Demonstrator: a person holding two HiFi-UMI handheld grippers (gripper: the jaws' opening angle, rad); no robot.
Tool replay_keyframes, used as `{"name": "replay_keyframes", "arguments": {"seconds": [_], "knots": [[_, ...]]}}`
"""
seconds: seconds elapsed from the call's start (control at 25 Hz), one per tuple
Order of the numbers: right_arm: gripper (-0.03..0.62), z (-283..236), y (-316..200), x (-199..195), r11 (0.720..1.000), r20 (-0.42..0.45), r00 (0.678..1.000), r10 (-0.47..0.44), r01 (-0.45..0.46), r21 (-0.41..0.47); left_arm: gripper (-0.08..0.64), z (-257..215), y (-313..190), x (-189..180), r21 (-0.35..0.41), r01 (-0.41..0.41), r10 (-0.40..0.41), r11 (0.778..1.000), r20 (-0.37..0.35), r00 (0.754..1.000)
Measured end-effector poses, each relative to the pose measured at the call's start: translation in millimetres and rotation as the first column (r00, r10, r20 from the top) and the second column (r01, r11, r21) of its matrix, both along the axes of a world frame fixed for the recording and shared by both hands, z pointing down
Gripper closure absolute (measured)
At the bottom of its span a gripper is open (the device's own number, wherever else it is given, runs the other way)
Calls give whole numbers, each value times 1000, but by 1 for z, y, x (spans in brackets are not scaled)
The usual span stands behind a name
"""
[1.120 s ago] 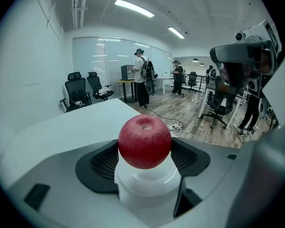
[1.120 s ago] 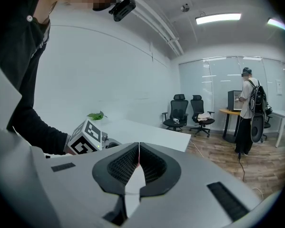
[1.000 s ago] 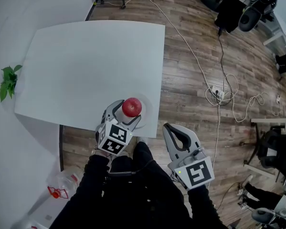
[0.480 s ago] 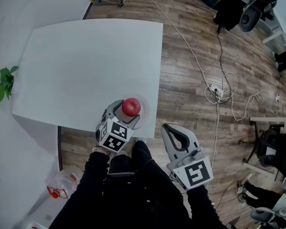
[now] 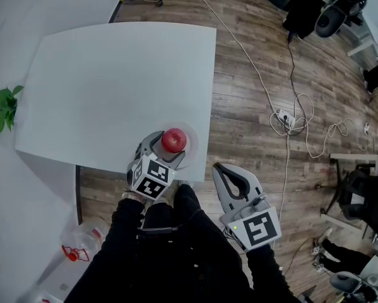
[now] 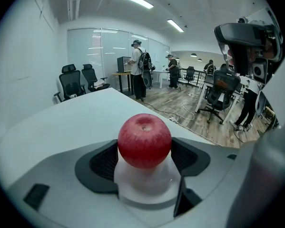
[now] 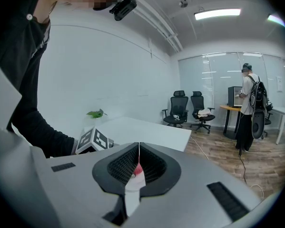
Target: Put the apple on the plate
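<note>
Both forearms, in black sleeves, reach forward side by side. The left one stretches out to the near edge of the white rectangular worktop [image 5: 113, 87]. There it carries the left gripper [image 5: 164, 153] low and level, pointing away from the person and a little to the right. Its jaws stand apart by just the width of the one round red apple [image 6: 144, 140], with a dark ribbed pad pressed to either flank – they are clamped on it.

The apple sits upright between the jaw tips. Its stem-to-base axis is vertical and the stem hollow faces straight up. Directly beneath it, filling the gap between the jaws, lies the single round white plate [image 6: 149, 183]. The underside of the apple meets the plate's surface, though whether its weight rests there I cannot tell.

The right gripper [image 5: 228, 175] is held off the worktop, beside and to the right of the left jaws, over the brown wooden plank floor [image 5: 271, 62]. It points forward and slightly left. Its jaws are pressed together to a thin seam and hold nothing – only a sliver of red and white shows through the slit below the pads.

That makes two grippers, one apple and one plate.
</note>
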State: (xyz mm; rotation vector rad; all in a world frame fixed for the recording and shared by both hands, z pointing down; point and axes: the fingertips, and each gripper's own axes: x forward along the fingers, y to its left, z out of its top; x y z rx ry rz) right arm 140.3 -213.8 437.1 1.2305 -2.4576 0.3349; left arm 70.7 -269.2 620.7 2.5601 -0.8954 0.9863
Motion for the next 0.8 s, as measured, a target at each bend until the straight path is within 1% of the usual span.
{"name": "replay_keyframes", "arguments": {"seconds": [0.2,0.36,0.8], "knots": [[551,0,3,1,1000,2,1000,-1,1,-1,206,-1,1,3,-3,12,-12,1000,-15,1000],[551,0,5,0,1000,1,1000,-5,5,-1,205,-3,3,5,-19,-7,7,1000,-22,1000],[551,-3,4,-14,1000,2,1000,-24,24,8,204,-19,3,-4,14,-22,22,1000,-29,999]]}}
